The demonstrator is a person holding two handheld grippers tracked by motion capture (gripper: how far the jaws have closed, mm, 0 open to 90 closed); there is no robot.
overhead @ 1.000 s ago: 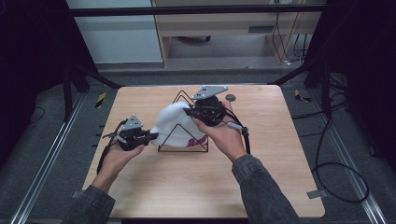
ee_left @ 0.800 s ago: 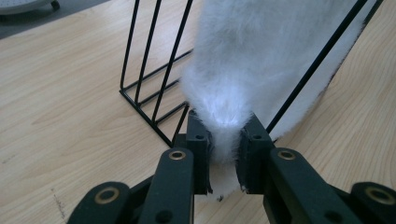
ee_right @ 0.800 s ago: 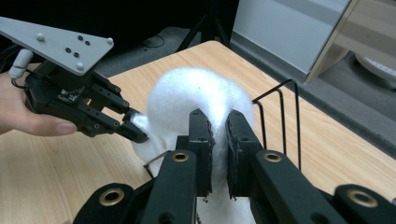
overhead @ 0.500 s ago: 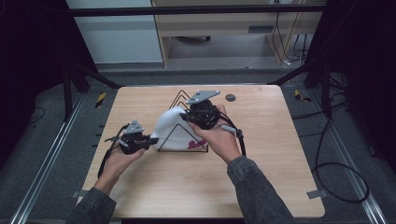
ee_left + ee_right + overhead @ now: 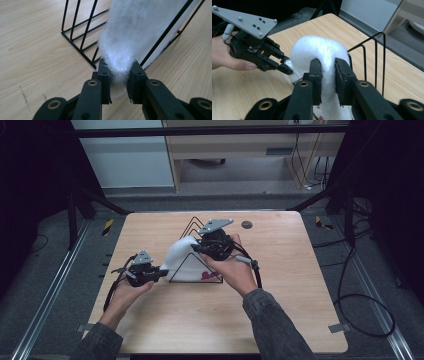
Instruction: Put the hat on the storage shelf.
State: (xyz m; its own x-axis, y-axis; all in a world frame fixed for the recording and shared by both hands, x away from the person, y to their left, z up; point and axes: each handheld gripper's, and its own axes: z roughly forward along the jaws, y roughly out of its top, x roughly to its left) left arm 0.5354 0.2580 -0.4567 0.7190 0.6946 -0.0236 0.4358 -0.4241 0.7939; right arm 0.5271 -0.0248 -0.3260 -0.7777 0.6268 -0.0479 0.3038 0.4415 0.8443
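A white fluffy cloth point(image 5: 184, 260) with a red mark near its hem hangs over a black wire rack point(image 5: 192, 225) in the middle of the table. My left gripper point(image 5: 164, 271) lies low at the rack's left side, shut on the cloth's lower end point(image 5: 135, 30), which bulges between the jaws point(image 5: 119, 75). My right gripper point(image 5: 196, 246) sits above the rack with the cloth's top fold point(image 5: 317, 48) between its pads point(image 5: 327, 72). Its jaws have just been opening a little, and the fluff still fills the gap. In the right gripper view, the left gripper point(image 5: 285, 65) is to the left.
The wooden table point(image 5: 280, 310) has bare room in front and to the right. A small dark disc point(image 5: 246, 224) lies near the far edge. The rack's wires point(image 5: 80, 47) stand close beside the left jaws. Cables run over the floor at the right.
The right gripper has drifted slightly left and toward me with the cloth's top. The left hand has hardly moved.
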